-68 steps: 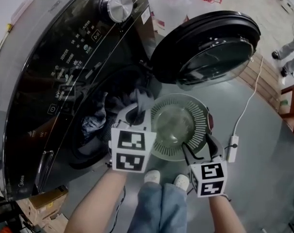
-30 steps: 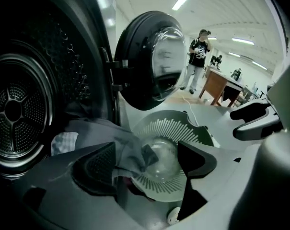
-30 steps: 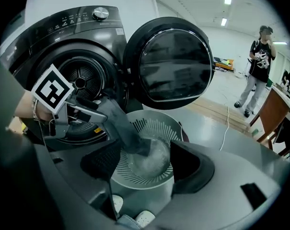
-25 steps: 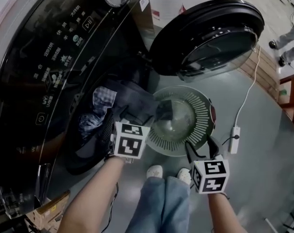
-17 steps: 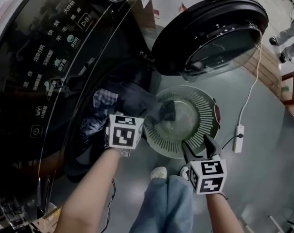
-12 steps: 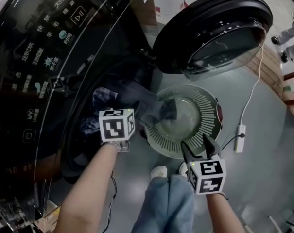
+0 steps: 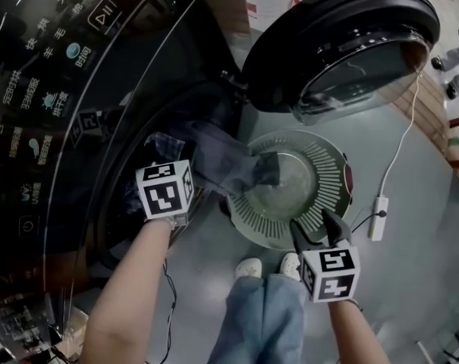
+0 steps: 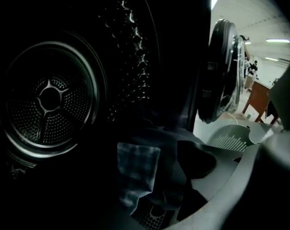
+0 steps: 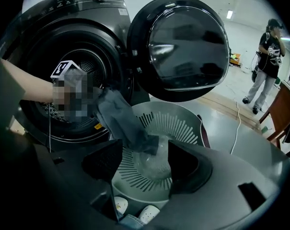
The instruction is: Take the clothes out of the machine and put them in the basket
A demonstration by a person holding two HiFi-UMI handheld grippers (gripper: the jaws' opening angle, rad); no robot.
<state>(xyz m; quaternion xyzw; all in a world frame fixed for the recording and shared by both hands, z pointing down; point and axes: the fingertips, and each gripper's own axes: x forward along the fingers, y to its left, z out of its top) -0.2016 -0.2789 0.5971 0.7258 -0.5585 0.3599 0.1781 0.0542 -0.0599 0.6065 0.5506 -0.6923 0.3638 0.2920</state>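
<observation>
A dark garment (image 7: 229, 165) hangs from the lip of the washing machine's drum (image 8: 49, 97) into the round grey basket (image 7: 331, 165); its lower end lies in the basket bowl (image 9: 152, 145). A plaid cloth (image 8: 135, 169) and other dark clothes lie inside the drum. My left gripper (image 8: 145, 186) is at the drum mouth, its marker cube (image 7: 165, 190) over the opening. It is open: one jaw shows at the right, the other is lost in the dark, and cloth lies below. My right gripper (image 7: 312, 224) hovers open over the basket's near rim. Its jaws have just been closing a little, with nothing between them.
The machine's round door (image 7: 343, 44) stands open above the basket. A white cable and power strip (image 7: 378, 218) lie on the grey floor to the right. My shoes (image 7: 250, 268) are beside the basket. A person (image 9: 270, 51) stands far off at the right.
My left gripper has swung left from the basket's edge to the drum opening. The dark garment stays draped into the basket. My right gripper has sunk slightly.
</observation>
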